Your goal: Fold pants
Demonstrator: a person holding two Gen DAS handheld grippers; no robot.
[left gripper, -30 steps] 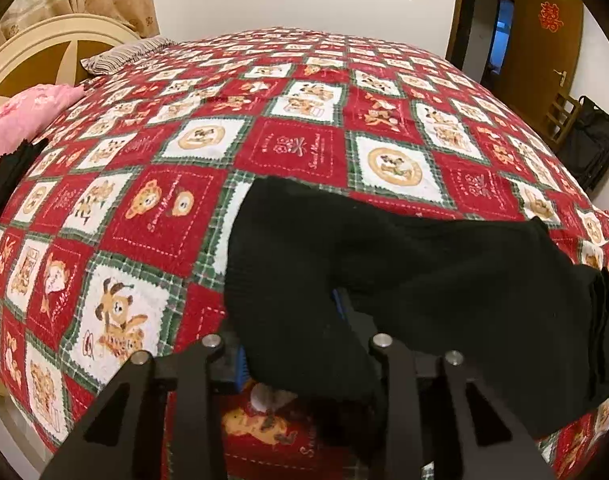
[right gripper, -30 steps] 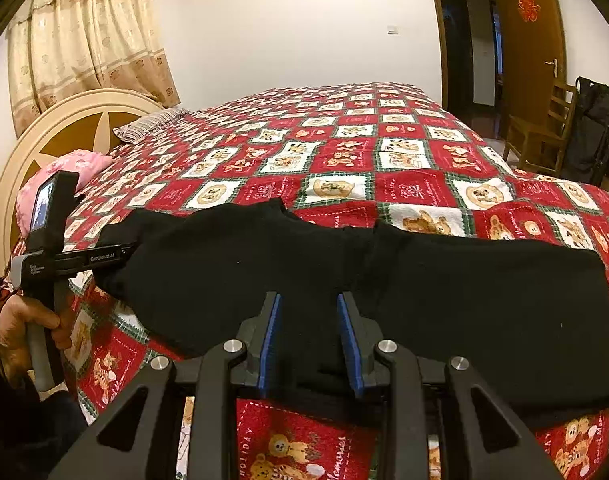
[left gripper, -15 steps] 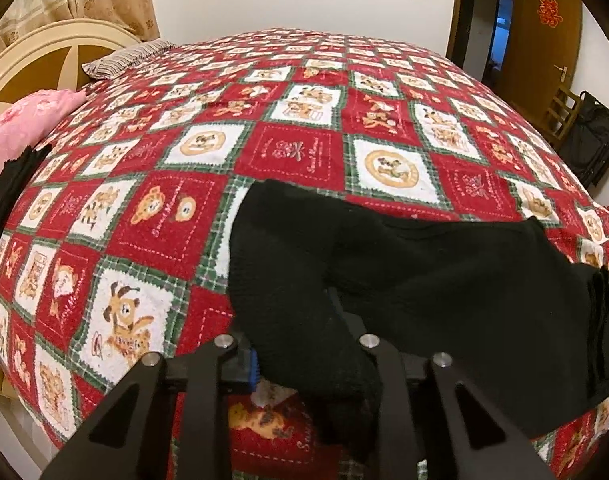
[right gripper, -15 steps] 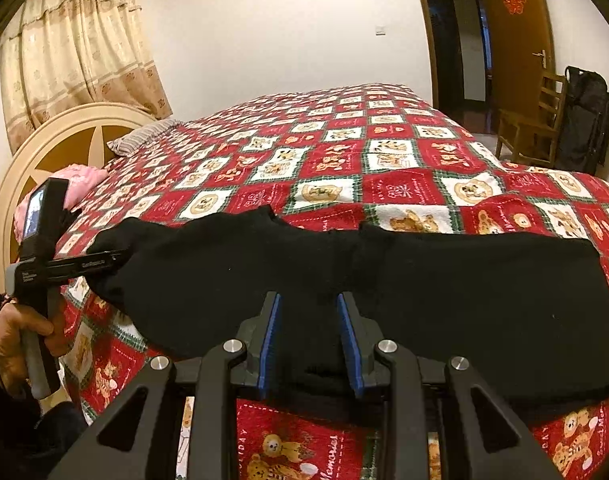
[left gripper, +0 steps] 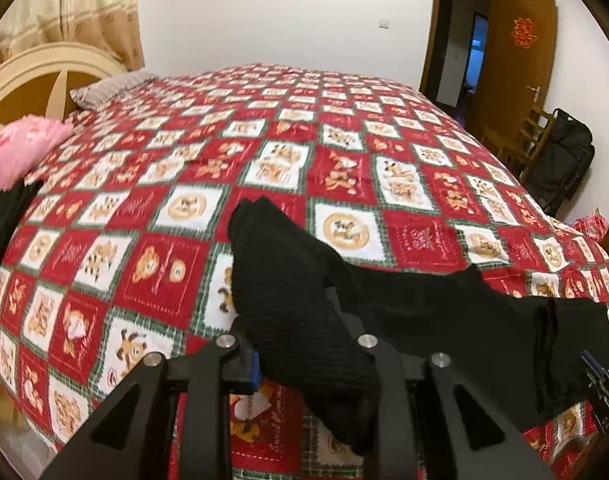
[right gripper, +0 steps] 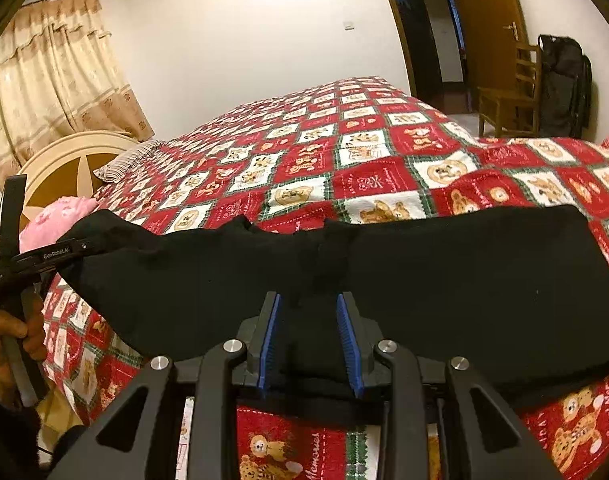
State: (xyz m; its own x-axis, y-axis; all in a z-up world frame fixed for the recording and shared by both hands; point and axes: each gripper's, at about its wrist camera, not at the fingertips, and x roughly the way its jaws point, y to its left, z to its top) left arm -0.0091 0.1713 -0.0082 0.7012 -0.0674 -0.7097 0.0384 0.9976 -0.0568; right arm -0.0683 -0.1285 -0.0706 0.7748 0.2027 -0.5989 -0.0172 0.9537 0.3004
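Note:
The black pants [right gripper: 444,276] stretch across the near side of the bed, lifted off the quilt on the left. My left gripper [left gripper: 300,320] is shut on one end of the pants [left gripper: 296,280], and the cloth drapes over its fingers and hides the pads. It also shows at the left of the right wrist view [right gripper: 64,250], raised with the cloth. My right gripper [right gripper: 309,312] holds the middle fold of the pants between its blue pads, with the cloth bunched in the gap.
The bed carries a red, white and green patchwork quilt [left gripper: 344,168]. A pink pillow [left gripper: 12,152] and a dark garment [left gripper: 4,220] lie at the left by the cream headboard [right gripper: 64,164]. A wooden chair [right gripper: 504,100] and a black bag [right gripper: 564,84] stand right.
Both grippers have risen with the pants. The left end of the cloth has lifted off the quilt, and both views tilt up to show more wall.

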